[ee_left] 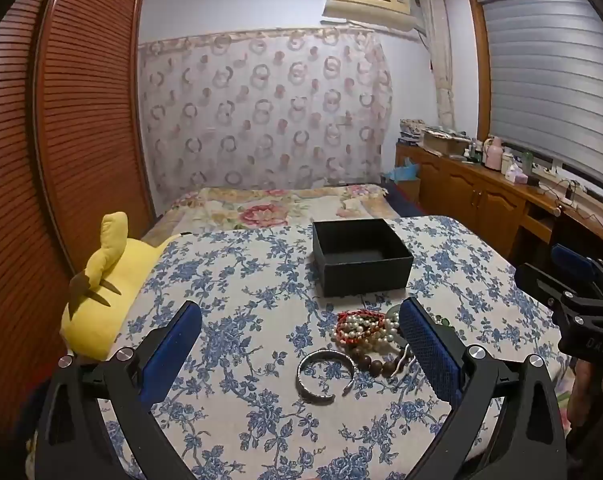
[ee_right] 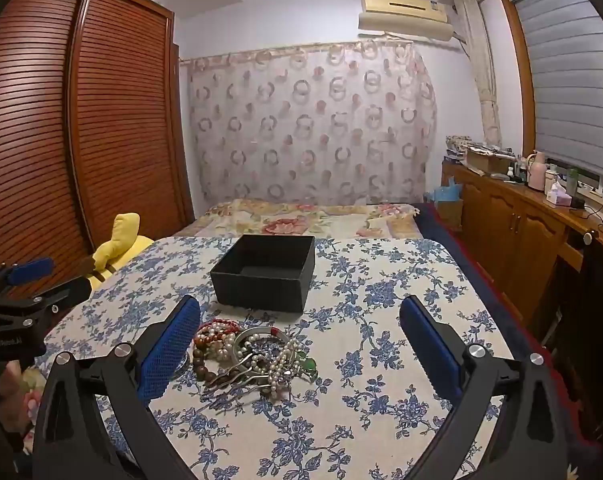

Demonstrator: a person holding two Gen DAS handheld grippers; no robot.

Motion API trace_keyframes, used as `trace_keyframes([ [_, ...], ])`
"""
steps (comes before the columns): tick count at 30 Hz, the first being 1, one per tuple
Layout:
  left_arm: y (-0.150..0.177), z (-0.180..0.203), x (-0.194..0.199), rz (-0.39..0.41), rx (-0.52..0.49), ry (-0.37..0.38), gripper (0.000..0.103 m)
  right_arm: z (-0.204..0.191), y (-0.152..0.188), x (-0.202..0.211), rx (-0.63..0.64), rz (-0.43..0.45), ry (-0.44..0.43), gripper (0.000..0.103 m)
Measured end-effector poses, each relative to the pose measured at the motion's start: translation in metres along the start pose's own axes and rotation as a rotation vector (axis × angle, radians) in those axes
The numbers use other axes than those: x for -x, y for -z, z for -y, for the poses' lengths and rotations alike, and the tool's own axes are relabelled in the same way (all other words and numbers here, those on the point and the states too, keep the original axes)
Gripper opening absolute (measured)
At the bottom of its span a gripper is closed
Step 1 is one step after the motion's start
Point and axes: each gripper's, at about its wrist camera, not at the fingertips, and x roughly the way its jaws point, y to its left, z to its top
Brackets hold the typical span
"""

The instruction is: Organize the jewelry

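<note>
Left wrist view: we hold the left gripper (ee_left: 301, 328) spread wide, pinching nothing, above the cloth (ee_left: 229, 288). Its right finger (ee_left: 429, 344) hides part of the jewelry pile (ee_left: 367, 330); only a silver bangle (ee_left: 326, 376), pearls and dark wooden beads read clearly. Farther off sits the open black box (ee_left: 361, 256), its floor mostly in shadow. At far left a yellow plush (ee_left: 101, 280) lies half off the cloth. The right gripper (ee_right: 300, 324) is likewise spread and empty, its left finger (ee_right: 169, 344) covering the pile's left edge. The tangled strands are hard to separate.
</note>
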Motion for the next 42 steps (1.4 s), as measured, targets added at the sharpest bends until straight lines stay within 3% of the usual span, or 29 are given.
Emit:
trace_keyframes([
  [19, -0.002, 0.012, 0.004, 0.012, 0.001, 0.003, 0.095, 0.001, 0.000, 0.000, -0.008, 0.000, -0.005, 0.101],
  [42, -0.004, -0.001, 0.003, 0.013, 0.010, 0.002, 0.096, 0.001, 0.000, 0.001, -0.009, 0.004, -0.006, 0.101],
])
